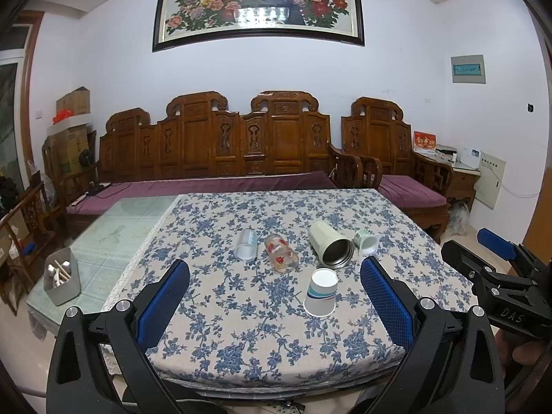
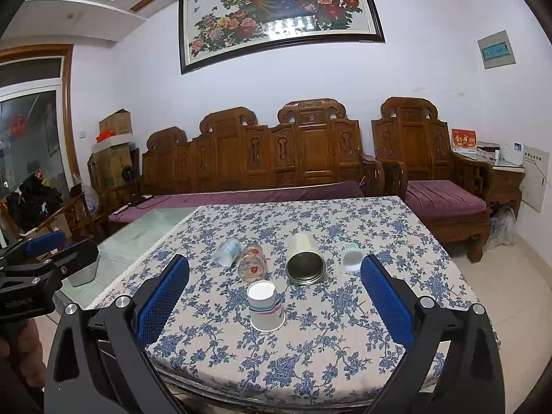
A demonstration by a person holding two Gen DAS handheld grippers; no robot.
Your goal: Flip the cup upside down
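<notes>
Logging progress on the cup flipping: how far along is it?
Done: the paper cup already stands upside down. In hand: nothing; left gripper and right gripper are open. Left: clear plastic cup, glass, steel tumbler and small white cup lie sideways.

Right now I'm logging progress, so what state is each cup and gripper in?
paper cup: upside down, standing
clear plastic cup: lying sideways
flowered glass: lying sideways
steel tumbler: lying sideways
small white cup: lying sideways
left gripper: jaws open
right gripper: jaws open

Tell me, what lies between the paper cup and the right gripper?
Only bare tablecloth lies between the paper cup and the open right gripper; the right wrist view shows it.
</notes>
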